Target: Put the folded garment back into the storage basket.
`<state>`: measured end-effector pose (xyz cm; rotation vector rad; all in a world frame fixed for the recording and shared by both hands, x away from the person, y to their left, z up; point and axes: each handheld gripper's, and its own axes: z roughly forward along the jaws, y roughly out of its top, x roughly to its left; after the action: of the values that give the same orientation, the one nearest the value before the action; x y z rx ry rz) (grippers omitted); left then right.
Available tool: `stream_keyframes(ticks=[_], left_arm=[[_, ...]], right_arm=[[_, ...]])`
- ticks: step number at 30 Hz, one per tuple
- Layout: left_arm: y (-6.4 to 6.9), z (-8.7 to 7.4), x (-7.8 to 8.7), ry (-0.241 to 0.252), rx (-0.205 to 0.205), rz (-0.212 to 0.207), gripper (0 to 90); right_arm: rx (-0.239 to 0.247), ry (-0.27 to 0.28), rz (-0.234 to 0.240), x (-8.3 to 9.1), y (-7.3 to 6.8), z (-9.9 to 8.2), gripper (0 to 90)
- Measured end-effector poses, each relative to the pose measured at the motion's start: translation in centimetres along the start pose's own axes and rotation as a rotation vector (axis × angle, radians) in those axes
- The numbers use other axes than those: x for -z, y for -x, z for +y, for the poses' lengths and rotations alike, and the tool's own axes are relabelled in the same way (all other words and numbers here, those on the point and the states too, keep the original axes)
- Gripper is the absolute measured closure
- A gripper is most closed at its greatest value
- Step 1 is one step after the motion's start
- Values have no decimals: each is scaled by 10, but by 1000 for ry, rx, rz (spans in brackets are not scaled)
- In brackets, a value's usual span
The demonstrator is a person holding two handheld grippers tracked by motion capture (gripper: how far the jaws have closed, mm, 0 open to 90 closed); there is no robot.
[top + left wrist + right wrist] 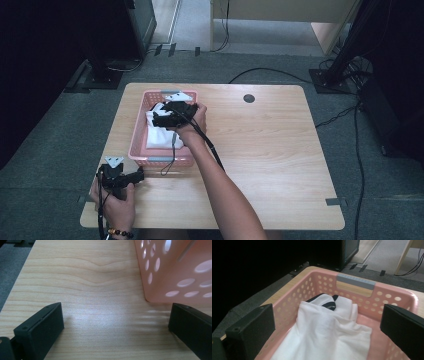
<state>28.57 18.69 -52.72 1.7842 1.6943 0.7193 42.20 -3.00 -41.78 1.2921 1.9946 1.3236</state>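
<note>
This looks like a lab or recording room rather than a home. A bare wooden table (260,150) stands on grey carpet (50,150), with black equipment stands (102,60) beyond it, cables (345,112) trailing over the floor, and tape marks (172,49) stuck down past the table's far edge.

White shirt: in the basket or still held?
In the pink basket, released. White shirt lies crumpled inside; right gripper jaws stand open, apart from it.
</note>
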Motion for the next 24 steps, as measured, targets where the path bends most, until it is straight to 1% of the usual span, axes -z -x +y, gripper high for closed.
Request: stream_keyframes(ticks=[4, 7, 11, 15, 18, 24], left_arm=[[0, 0, 0, -3, -3, 0, 0], [0, 0, 0, -5, -6, 0, 0], [0, 0, 0, -4, -4, 0, 0], [0, 0, 0, -4, -5, 0, 0], [0, 0, 0, -4, -3, 0, 0], [0, 0, 0, -4, -4, 0, 0]], right_arm=[[-2, 16, -9, 10, 11, -2, 0], [-21, 21, -10, 16, 21, -5, 0], [-30, 25, -34, 23, 34, -10, 0], [-25, 31, -51, 30, 44, -16, 0], [-17, 29, -63, 33, 51, -20, 0], [-40, 28, -86, 38, 65, -32, 0]])
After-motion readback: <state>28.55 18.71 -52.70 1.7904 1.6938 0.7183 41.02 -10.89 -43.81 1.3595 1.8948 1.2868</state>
